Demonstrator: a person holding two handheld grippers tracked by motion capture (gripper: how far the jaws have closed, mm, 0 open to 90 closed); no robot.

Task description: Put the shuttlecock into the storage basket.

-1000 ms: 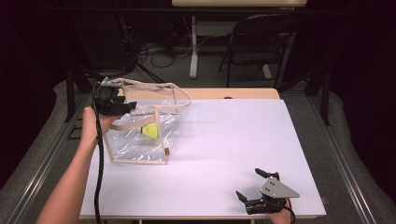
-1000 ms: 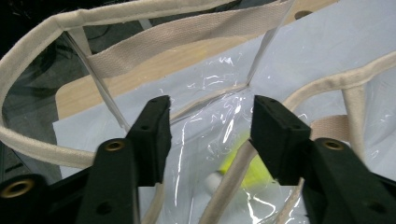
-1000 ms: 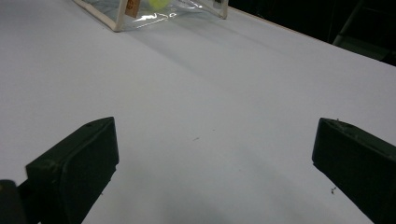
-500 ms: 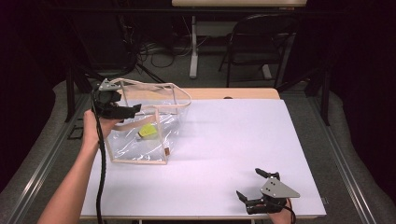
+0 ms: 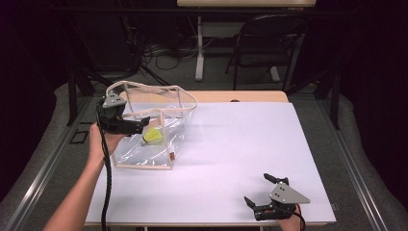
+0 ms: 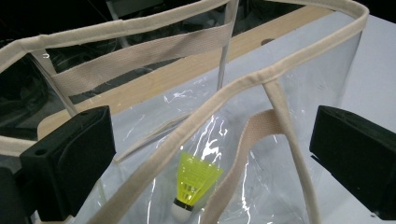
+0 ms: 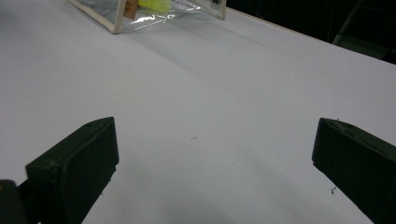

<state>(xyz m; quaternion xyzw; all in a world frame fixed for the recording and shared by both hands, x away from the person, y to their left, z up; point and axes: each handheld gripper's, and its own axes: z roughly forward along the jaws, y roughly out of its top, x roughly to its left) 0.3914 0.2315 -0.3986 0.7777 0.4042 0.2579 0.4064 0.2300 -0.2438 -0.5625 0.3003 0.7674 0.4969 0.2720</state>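
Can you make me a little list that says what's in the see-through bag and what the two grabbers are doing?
bag: clear bag with beige trim, standing at the table's left
inside bag: yellow shuttlecock, cork end down
left gripper: at the bag's rim, jaws just opened wide, holding nothing
right gripper: open, low over the table near the front edge, holding nothing

No words, numbers or brand marks are showing readably anywhere. A small brown tag point(image 5: 171, 156) is sitting on the clear bag point(image 5: 144, 156) at its near corner, and again in the right gripper view point(image 7: 131, 8), but whatever it is carrying is too small and blurred to read.
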